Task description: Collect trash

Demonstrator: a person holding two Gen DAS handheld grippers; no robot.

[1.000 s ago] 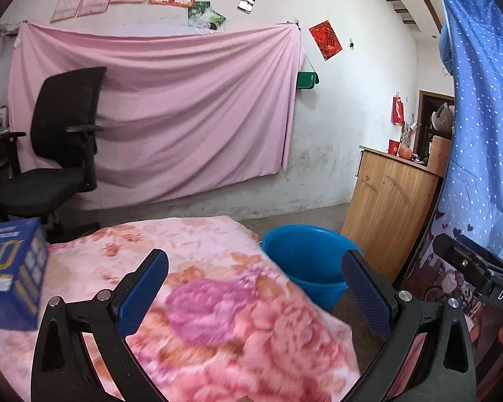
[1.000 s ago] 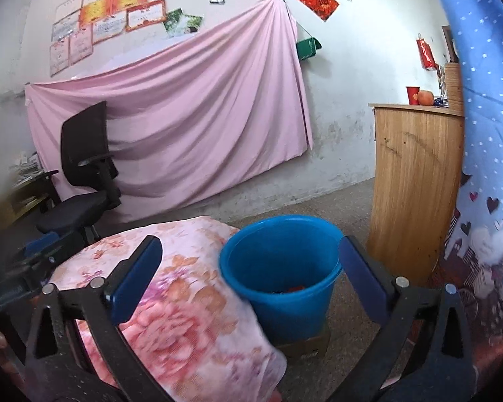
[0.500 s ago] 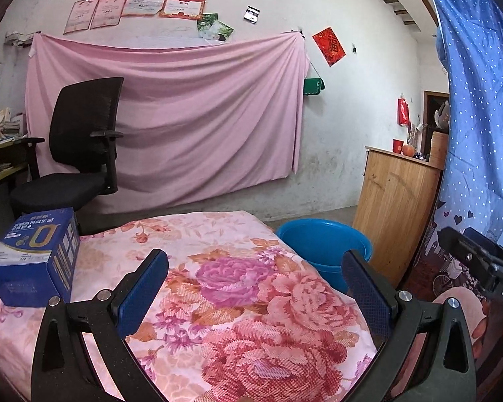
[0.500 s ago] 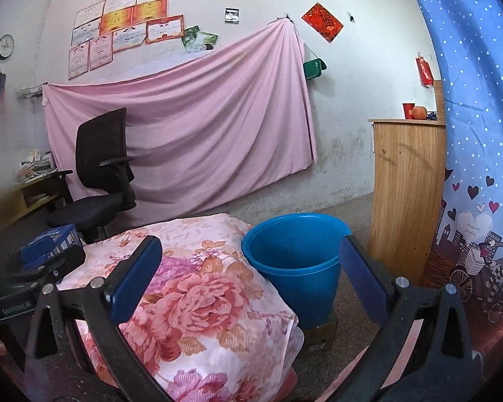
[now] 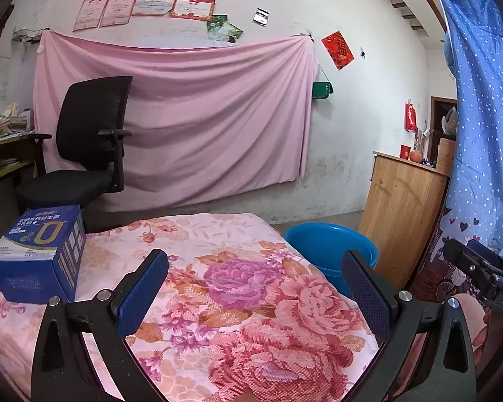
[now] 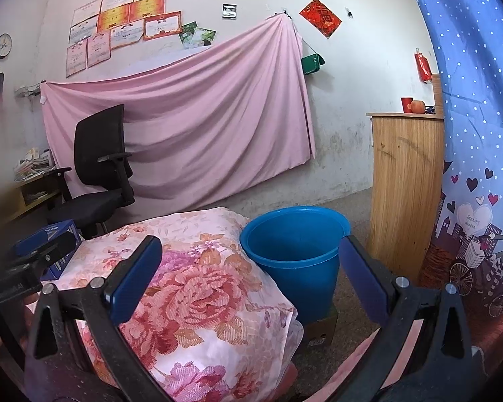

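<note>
The right gripper [image 6: 251,269] hung with its blue-padded jaws spread wide and nothing between them, above the edge of a table draped in a floral cloth [image 6: 198,288]. Just beside the table stood a blue bucket [image 6: 293,254] on a flattened cardboard box [image 6: 320,330]. At the far left, a blue box [image 6: 55,234] lay on the cloth behind the left gripper [image 6: 33,261].

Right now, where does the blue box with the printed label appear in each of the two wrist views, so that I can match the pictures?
Left wrist view: the blue box stands at the left edge, on the floral cloth.
Right wrist view: the same box is at the far left, small and partly hidden behind the other tool.
Shared landmark: the blue bucket beside the cloth's right edge.
</note>
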